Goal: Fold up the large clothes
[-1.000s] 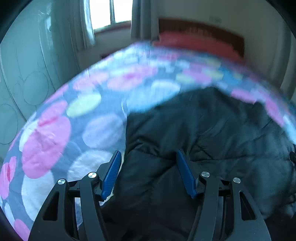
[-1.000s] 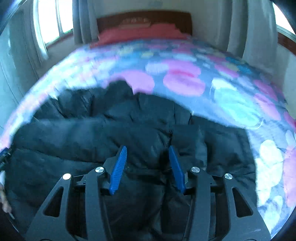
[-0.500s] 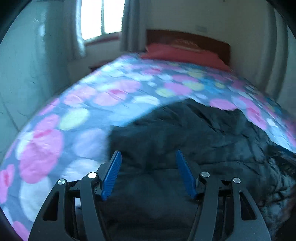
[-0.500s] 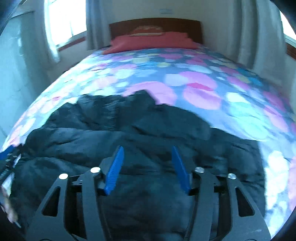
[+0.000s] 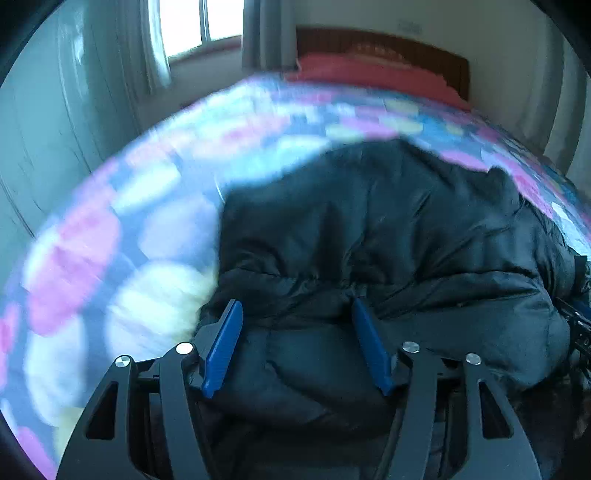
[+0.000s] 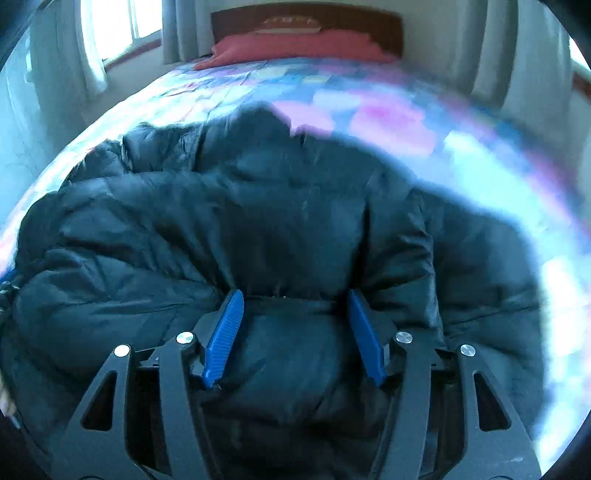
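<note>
A black puffer jacket (image 5: 388, 236) lies bunched on the bed's spotted bedspread (image 5: 155, 229), its quilted, slightly glossy panels heaped in thick folds straight ahead of both grippers. The left gripper (image 5: 295, 314) stands partly open, a padded roll of the jacket bulging between its blue pads; whether they press it cannot be told. The right gripper (image 6: 293, 302) has its jaws opening, with jacket fabric between them. A red pillow (image 6: 295, 46) lies far ahead.

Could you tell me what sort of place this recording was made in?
Most likely a home bedroom: a bed with a spotted bedspread, a wooden headboard behind a red pillow, and a curtained window. A black puffer jacket lies on the bed.
</note>
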The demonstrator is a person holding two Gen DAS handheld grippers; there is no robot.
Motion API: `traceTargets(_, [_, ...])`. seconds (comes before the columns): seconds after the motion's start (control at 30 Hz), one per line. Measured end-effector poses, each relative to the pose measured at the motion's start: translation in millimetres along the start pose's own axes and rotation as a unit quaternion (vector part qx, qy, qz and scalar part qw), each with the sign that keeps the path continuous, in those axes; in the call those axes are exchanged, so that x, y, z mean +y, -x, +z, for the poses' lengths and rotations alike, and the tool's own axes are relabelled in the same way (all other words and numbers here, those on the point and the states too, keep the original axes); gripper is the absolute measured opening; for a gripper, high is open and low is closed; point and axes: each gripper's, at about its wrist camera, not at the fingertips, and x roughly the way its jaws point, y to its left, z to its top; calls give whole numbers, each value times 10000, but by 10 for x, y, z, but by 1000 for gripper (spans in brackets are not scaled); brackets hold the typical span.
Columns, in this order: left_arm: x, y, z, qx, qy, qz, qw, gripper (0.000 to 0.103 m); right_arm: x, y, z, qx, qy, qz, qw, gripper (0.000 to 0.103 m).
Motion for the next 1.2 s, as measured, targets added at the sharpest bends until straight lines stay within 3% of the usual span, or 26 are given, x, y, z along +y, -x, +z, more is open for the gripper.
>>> traceTargets(0.1, [-53, 96, 32, -58, -179, 153, 9997, 62, -7, 99, 51, 5, -24, 36, 10000, 58])
traceTargets(0.2, [22, 330, -36, -112, -131, -42, 9998, 62, -98, 400, 0, -120, -161, 132, 9997, 59])
traceTargets(0.27, [154, 560, -153, -192, -50, -204, 9996, 62, -234, 688, -143, -276, -230, 120, 9993, 69])
traceTargets(0.4, [471, 982, -491, -95, 101, -361, 9993, 62, -597, 1222, -593, -311, -328, -43, 9990, 72])
traceTargets(0.63, [1007, 1661, -1291, 59, 517, -210, 9984, 66, -1157, 1851, -1530, -48, -662, -428, 9969, 73])
traceTargets(0.77, [1138, 1894, -1706, 207, 776, -309, 9963, 69, -1312, 2047, -2001, 128, -831, -481, 9953, 73])
traceTargets(0.87, [1177, 1958, -1923, 379, 995, -611, 9924, 69, -1366, 2144, -2273, 215, -913, -473, 9945, 74])
traceTargets(1.0, [1198, 1970, -2176, 627, 1338, -984, 9841, 69, -1397, 2235, -2514, 255, -1040, -425, 9933, 77])
traceTargets(1.13, [1165, 2025, -2258, 559, 1477, -1235, 9797, 69, -1378, 2272, -2669, 271, -1165, -262, 9925, 77])
traceTargets(1.2, [1156, 2061, -2294, 517, 1459, -1229, 9803, 64, -1373, 2248, -2723, 319, -1338, -9, 9905, 62])
